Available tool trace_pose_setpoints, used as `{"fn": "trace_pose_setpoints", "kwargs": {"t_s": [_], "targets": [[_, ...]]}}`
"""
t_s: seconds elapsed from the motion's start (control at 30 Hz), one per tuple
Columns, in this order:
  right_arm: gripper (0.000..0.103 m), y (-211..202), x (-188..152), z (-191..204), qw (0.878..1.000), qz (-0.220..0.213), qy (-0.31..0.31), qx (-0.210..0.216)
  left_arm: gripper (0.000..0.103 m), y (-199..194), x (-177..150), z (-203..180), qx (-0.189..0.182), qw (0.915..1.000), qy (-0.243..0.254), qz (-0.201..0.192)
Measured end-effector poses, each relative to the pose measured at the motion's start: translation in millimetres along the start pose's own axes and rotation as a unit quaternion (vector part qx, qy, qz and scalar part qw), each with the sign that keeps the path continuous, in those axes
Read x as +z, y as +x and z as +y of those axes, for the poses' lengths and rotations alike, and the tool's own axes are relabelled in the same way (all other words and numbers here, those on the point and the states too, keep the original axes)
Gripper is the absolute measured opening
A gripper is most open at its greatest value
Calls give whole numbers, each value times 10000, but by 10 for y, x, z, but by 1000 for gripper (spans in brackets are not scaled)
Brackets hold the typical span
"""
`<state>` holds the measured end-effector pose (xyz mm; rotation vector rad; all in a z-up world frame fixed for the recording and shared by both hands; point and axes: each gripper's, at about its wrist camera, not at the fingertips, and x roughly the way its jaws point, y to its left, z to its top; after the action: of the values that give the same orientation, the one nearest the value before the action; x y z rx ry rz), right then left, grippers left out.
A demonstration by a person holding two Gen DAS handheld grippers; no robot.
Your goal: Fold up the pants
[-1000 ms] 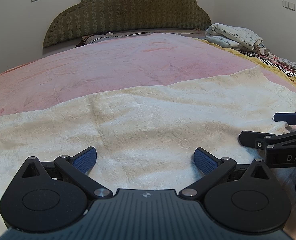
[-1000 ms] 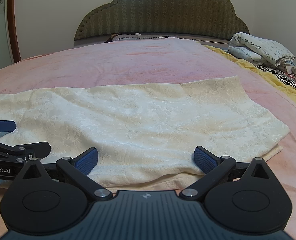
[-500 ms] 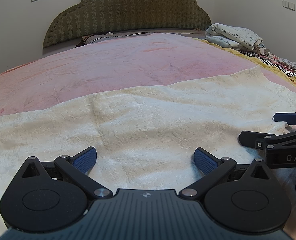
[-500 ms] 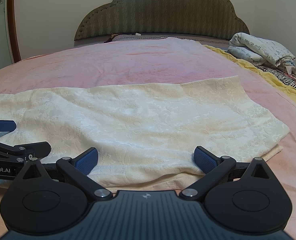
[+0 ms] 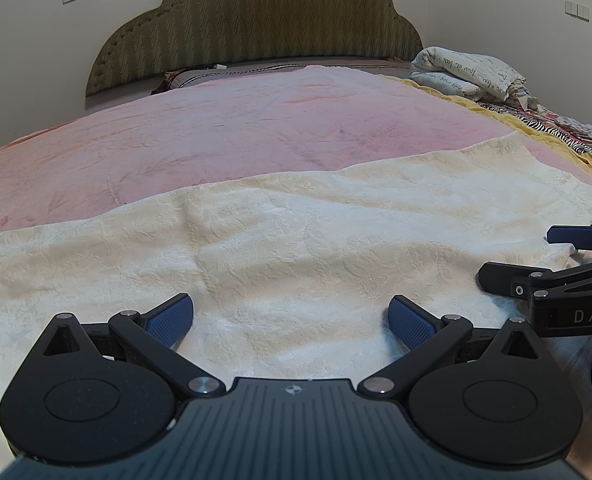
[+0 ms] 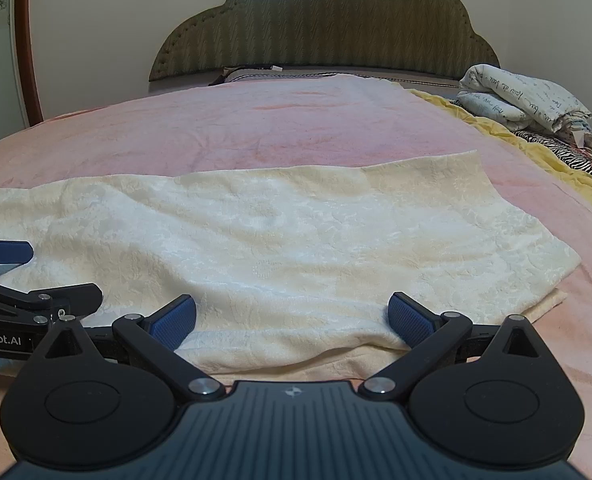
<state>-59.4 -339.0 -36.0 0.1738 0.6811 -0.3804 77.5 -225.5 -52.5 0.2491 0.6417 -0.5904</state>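
Observation:
Cream-white textured pants (image 5: 296, 232) lie flat across a pink bedspread (image 5: 236, 128), stretching from left to right; they also show in the right wrist view (image 6: 280, 236). My left gripper (image 5: 291, 318) is open and empty, low over the near part of the pants. My right gripper (image 6: 292, 318) is open and empty at the pants' near edge, where the fabric is doubled. Each gripper shows at the side of the other's view: the right one (image 5: 536, 256), the left one (image 6: 56, 268).
A green padded headboard (image 5: 256, 20) stands at the far end of the bed. A folded printed quilt (image 5: 468, 72) and zebra-patterned bedding (image 5: 536, 120) lie along the right side on a yellow sheet (image 6: 536, 148). A wooden door frame (image 6: 28, 52) is at the left.

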Motion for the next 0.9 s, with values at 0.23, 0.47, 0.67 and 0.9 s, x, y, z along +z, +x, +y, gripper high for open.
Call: {"fn": "trace_pose_setpoints", "kwargs": {"t_s": [0.23,0.47,0.67,0.9], "targets": [[103,-10,-8,-34,10000,-3,7,17,103,-2,0,-8,-1,10000,-1,0],[103,-6,-6,-29,10000,0,2,16,103,-2,0,-9,-1,10000,-1,-1],[103,-8,-7,-30,10000,-4,7,22,103,0,0,-3,-1,10000,-2,0],[103,1,-3,-26,10000,-3,11,32,103,1,-1,1,-2,10000,-3,1]]}}
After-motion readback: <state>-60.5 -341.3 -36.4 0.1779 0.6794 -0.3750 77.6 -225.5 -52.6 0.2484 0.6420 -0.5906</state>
